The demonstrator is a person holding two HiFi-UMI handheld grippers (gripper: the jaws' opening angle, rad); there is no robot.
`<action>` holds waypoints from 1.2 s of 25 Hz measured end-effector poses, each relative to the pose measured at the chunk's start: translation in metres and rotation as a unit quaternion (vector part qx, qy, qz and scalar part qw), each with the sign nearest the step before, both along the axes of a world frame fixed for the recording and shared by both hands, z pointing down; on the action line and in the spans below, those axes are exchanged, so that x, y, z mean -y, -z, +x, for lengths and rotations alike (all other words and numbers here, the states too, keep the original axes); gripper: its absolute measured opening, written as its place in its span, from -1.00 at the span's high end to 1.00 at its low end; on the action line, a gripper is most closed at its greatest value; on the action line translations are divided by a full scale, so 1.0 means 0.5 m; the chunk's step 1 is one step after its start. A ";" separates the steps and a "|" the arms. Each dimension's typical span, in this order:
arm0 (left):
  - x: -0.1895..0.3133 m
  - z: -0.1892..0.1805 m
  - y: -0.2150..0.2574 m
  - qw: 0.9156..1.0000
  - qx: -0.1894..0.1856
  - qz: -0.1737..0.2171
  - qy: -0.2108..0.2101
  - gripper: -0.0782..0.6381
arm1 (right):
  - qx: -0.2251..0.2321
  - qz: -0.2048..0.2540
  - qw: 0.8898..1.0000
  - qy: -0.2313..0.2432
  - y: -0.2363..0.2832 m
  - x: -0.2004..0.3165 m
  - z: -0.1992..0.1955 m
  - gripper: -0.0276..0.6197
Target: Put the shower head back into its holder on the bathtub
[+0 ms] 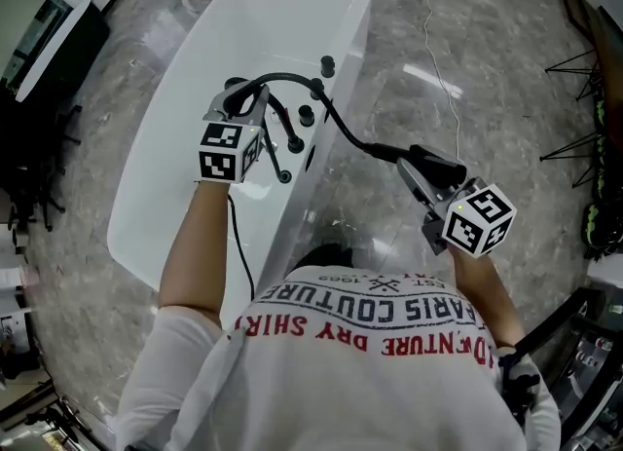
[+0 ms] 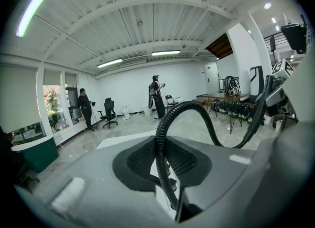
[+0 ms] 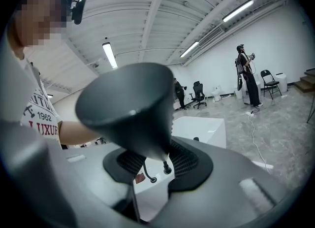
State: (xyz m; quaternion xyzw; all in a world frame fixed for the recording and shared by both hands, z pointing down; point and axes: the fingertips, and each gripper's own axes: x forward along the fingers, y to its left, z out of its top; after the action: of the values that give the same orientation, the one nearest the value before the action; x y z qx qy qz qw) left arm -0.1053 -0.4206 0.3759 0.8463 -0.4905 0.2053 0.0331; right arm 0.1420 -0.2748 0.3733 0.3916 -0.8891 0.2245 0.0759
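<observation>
Right tool point(image 1: 421, 174) is clenched on the shower head point(image 3: 129, 106), held out over the floor beside the bathtub point(image 1: 190, 123), well clear of the rim. The grip sits on the narrow neck just under the flared face. That looks like the right spot: rigid, smooth and probably slick, so the flare stops it sliding through.

Left tool point(image 2: 165, 170) is clamped on the black ribbed hose point(image 2: 161, 133), above the tub's near rim. The hose is floppy but springy. Expect it to tug and twist the head, so a second hold on it makes sense. The head itself is likely light.

Further out are black fittings on the rim point(image 1: 306, 114). One is presumably the holder, but I can't tell which from here, and none has the head in it.

Tub basin reads bare and dry, nothing inside.
</observation>
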 end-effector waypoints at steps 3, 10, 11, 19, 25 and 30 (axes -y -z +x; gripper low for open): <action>0.011 -0.006 0.003 1.000 -0.003 0.001 0.002 0.60 | 0.005 -0.006 1.000 0.000 -0.006 0.008 -0.006 0.49; 0.025 -0.002 0.011 1.000 -0.020 0.009 -0.001 0.60 | 0.007 -0.009 1.000 0.002 -0.015 0.019 -0.015 0.49; 0.024 -0.003 0.002 1.000 -0.022 0.004 0.001 0.60 | 0.005 -0.009 1.000 0.001 -0.016 0.020 -0.015 0.49; -0.020 -0.016 -0.104 0.999 -0.030 -0.036 0.014 0.60 | -0.001 -0.026 1.000 0.007 -0.046 0.008 -0.019 0.49; -0.047 -0.024 -0.170 0.997 -0.036 -0.065 0.027 0.60 | -0.005 -0.038 0.999 0.011 -0.072 0.003 -0.017 0.49; -0.073 -0.038 -0.203 0.995 -0.039 -0.081 0.035 0.60 | -0.005 -0.043 0.999 0.014 -0.083 -0.008 -0.021 0.49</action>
State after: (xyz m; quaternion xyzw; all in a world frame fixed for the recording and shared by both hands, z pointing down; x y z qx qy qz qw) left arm -0.1241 -0.3842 0.4772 0.8302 -0.5002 0.2102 0.1281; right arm 0.1314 -0.2709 0.4149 0.3769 -0.8834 0.2599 0.1000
